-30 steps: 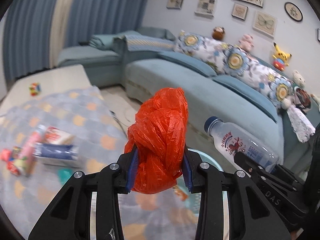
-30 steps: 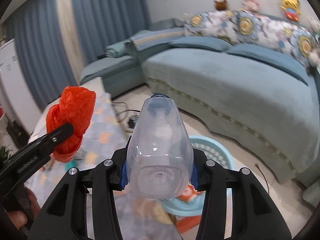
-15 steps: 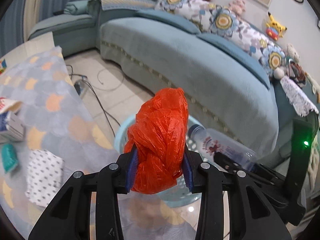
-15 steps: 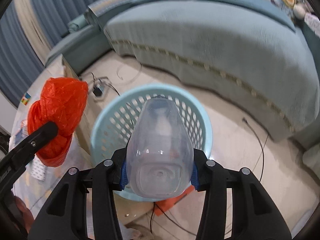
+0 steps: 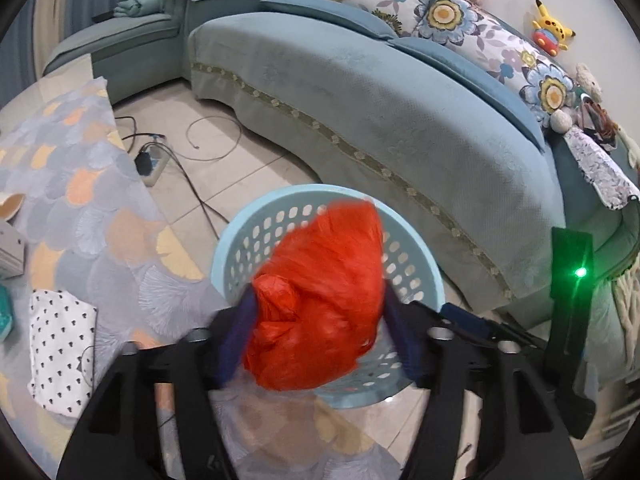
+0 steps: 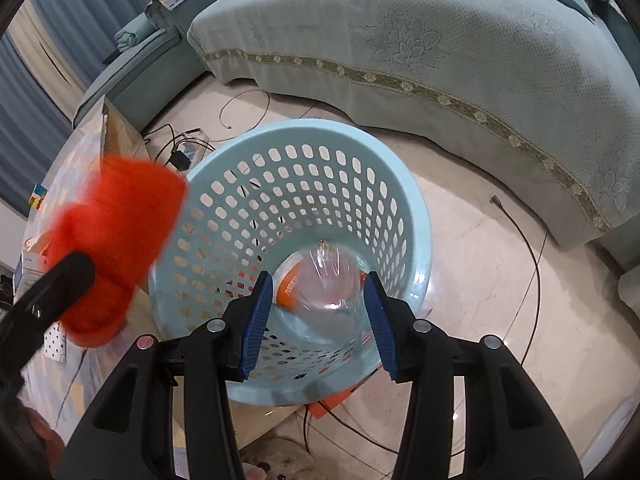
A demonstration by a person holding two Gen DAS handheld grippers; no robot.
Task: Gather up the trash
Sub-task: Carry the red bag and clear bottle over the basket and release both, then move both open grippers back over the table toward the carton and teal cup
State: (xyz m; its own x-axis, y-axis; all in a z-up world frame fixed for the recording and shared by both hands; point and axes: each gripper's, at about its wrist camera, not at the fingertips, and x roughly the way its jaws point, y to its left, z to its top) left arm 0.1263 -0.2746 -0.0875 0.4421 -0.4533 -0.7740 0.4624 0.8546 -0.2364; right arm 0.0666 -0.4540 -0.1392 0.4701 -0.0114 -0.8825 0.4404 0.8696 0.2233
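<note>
Right wrist: gripper (image 6: 318, 318) tilted above basket (image 6: 416, 208)

Floor (image 6: 472, 240): pale marble-look tile. Light-blue perforated basket (image 6: 400, 184) stands on it, taken as landmark. Beyond basket: teal sofa (image 5: 400, 120) along the far side. Left-rear of basket: white power strip (image 5: 150, 164) with dark cables (image 5: 192, 192). Right of basket: a thin black cable (image 6: 532, 264). Left of basket: table under scale-patterned cloth (image 5: 80, 200); dotted white cloth (image 5: 60, 352) lies on it.
</note>
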